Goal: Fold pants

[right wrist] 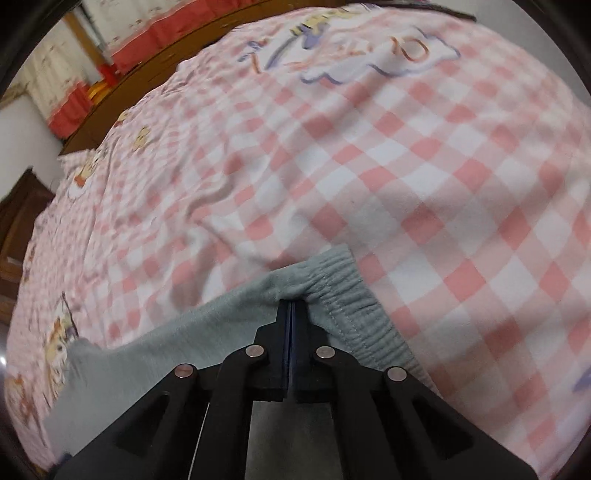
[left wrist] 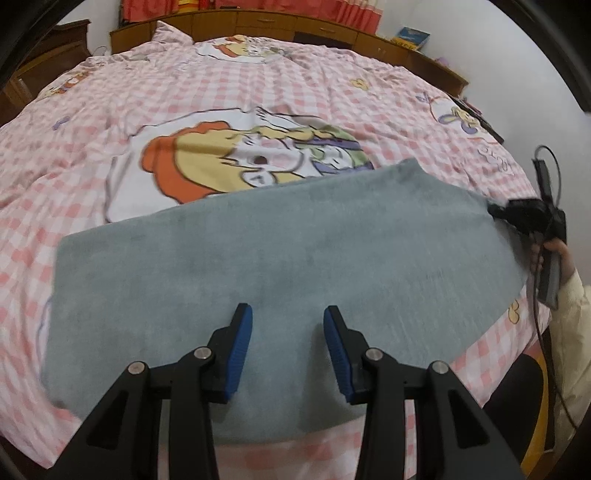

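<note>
Grey-blue pants (left wrist: 280, 266) lie folded in a long flat band across the pink checked bed cover (left wrist: 258, 92). My left gripper (left wrist: 288, 314) hovers open over the near middle of the band, with its blue pads (left wrist: 240, 350) apart and nothing between them. At the band's right end, my right gripper (left wrist: 495, 212) meets the cloth, held by a hand (left wrist: 554, 254). In the right wrist view the right gripper (right wrist: 291, 304) is shut on the edge of the pants (right wrist: 221, 325), right beside the gathered elastic waistband (right wrist: 354, 295), and the cloth puckers around its tips.
The bed cover carries a large cartoon print (left wrist: 243, 162) just beyond the pants. A wooden headboard (left wrist: 258, 22) runs along the far side, with a dark wooden cabinet (left wrist: 48, 51) at the far left. A black cable (left wrist: 535, 314) hangs by the right hand.
</note>
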